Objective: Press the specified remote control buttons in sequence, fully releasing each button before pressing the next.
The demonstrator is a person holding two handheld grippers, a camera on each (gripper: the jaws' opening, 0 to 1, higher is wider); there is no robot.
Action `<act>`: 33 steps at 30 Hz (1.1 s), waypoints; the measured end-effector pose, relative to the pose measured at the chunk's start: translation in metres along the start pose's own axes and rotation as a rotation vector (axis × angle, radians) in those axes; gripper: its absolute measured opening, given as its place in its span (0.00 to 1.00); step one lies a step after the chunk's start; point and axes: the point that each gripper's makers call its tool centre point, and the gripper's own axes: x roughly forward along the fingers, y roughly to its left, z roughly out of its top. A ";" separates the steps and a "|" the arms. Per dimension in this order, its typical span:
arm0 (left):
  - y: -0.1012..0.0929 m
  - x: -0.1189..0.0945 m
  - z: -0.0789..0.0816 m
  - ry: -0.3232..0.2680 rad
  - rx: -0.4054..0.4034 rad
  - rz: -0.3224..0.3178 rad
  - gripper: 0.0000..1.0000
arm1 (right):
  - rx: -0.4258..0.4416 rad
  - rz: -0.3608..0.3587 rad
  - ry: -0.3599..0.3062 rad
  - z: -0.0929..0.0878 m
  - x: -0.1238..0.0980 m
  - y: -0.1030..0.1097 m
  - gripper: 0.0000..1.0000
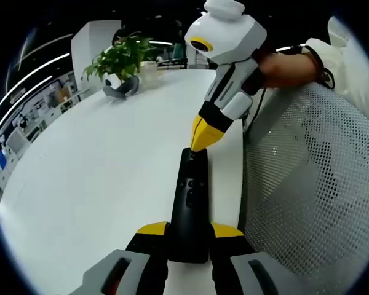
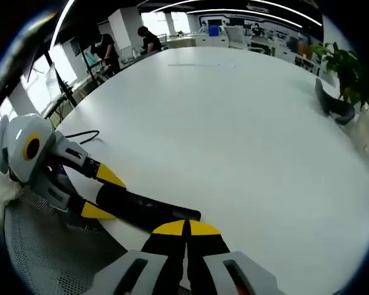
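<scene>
1. Here, left gripper, yellow-tipped with black and grey bodies, clamped on the near end of the remote control, one jaw on each long side.
2. Right gripper, white glossy housing narrowing to a yellow wedge, jaws pressed together into one point, the tip touching the far end of the remote's top face.
3. Seen from the right gripper view, same closed yellow tips meeting just above the end of the remote control, with the left gripper gripping the other end.
4. Remote: slim, long, matte black bar with small buttons along its face, lying near the table's edge.
5. Table: smooth, white, broad, with a rounded outline.
6. Chair back: white perforated mesh, just beside the table edge.
7. Far off on the table, leafy green potted plant with a grey curved object at its base.
</scene>
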 end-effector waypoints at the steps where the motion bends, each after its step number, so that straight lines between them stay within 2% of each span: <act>1: -0.001 0.000 0.000 -0.001 0.012 -0.004 0.25 | 0.016 0.006 -0.002 0.000 0.000 0.000 0.00; 3: -0.003 0.001 0.002 0.004 0.044 -0.005 0.24 | 0.051 0.016 0.016 -0.001 -0.002 0.000 0.00; 6: -0.003 0.001 0.002 0.001 0.038 -0.009 0.24 | 0.089 0.031 0.021 -0.001 -0.002 -0.001 0.00; 10: -0.004 0.001 0.002 -0.001 0.037 -0.014 0.24 | 0.164 0.078 -0.012 0.004 -0.005 0.004 0.00; 13: -0.004 0.001 0.002 -0.002 0.033 -0.019 0.24 | 0.204 0.108 0.012 0.002 -0.005 0.007 0.00; 22: -0.005 0.002 0.003 -0.003 0.052 -0.031 0.24 | 0.164 0.100 0.047 -0.002 0.001 0.011 0.00; 33: -0.005 0.004 0.004 -0.016 0.034 -0.031 0.25 | 0.110 0.082 0.037 -0.003 0.001 0.011 0.00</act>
